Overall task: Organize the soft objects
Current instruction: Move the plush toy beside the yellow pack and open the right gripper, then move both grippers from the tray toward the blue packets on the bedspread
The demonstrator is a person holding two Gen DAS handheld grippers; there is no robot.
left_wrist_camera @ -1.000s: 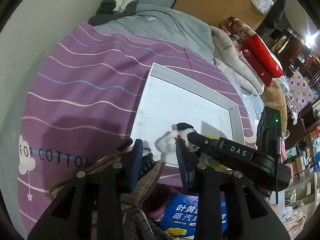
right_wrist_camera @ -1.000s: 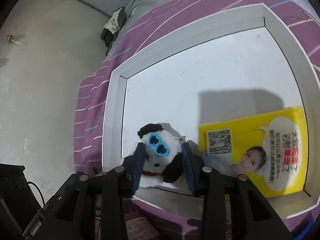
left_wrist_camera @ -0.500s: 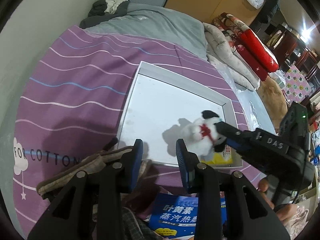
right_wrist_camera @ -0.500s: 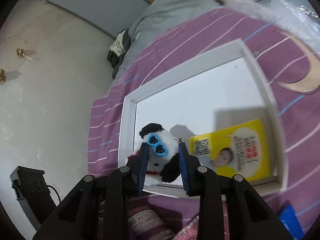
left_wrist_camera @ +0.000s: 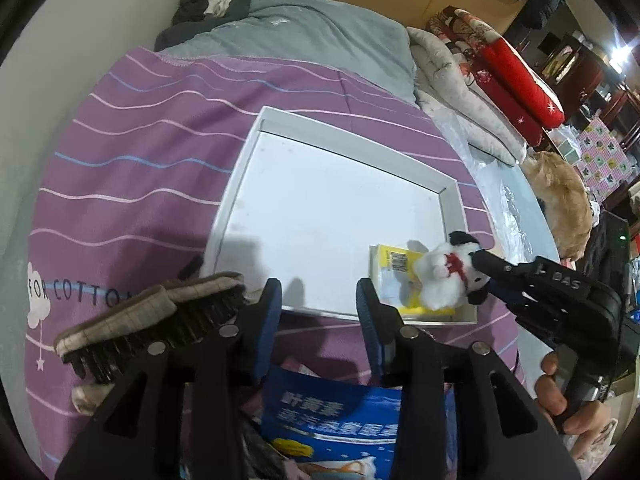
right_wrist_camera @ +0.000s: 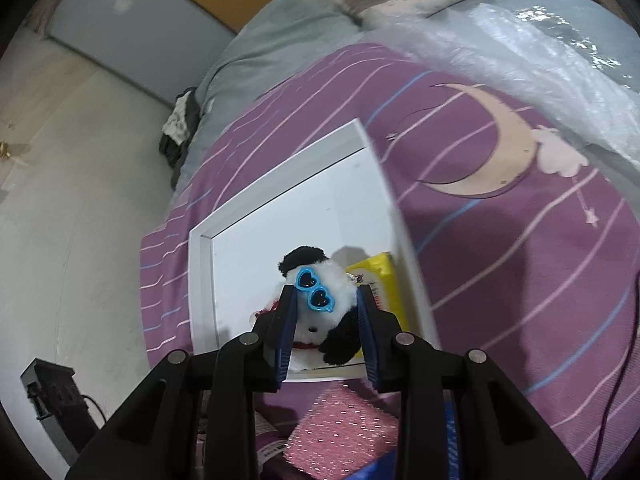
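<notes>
My right claw point(right_wrist_camera: 326, 322) pinches the panda point(right_wrist_camera: 320, 312), blue pads pressed on both sides of its head, heart glasses point(right_wrist_camera: 314, 290) facing me. From my left camera the same claw point(left_wrist_camera: 480, 266) holds the panda point(left_wrist_camera: 444, 280) above the tray's point(left_wrist_camera: 248, 184) near right corner, over the yellow leaflet point(left_wrist_camera: 394, 266) that lies flat in that corner. My hand point(left_wrist_camera: 560, 396) grips the handle below.

My left claw point(left_wrist_camera: 318, 312) is opening, with nothing between its pads; it hangs over the tray's near edge. Just left of it a plaid slipper point(left_wrist_camera: 152, 312) lies on the purple sheet point(left_wrist_camera: 132, 128), sole turned toward me, beside the tray's near left corner. A blue packet point(left_wrist_camera: 332, 412) sits on the sheet beneath that claw.

The tray lies flat on the sheet, bare but for the leaflet.
</notes>
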